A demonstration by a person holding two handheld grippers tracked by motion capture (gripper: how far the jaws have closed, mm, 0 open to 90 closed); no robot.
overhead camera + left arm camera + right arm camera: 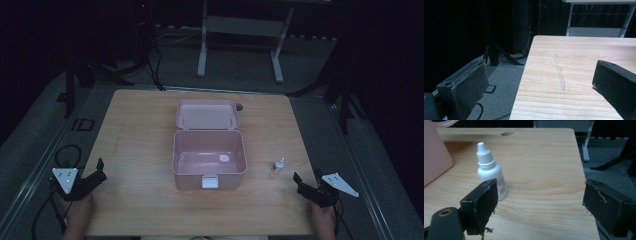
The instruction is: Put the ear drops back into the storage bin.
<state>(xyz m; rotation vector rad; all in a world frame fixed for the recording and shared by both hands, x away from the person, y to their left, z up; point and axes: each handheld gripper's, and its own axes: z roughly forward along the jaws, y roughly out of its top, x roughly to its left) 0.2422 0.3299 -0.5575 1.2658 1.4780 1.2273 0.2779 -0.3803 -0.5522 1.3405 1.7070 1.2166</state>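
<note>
Bottle (490, 173) label legible-ish in right gripper view vs speck up high; both hand-held grippers (99, 170) (306, 181) released, empty.

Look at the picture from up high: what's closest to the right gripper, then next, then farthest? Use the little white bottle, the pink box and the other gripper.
From the right gripper, in the high view:
1. Little white bottle: standing just ahead of it, slightly toward the table's middle.
2. Pink box: open, at the middle of the table, past the bottle.
3. Left gripper: way over at the table's opposite edge.
</note>
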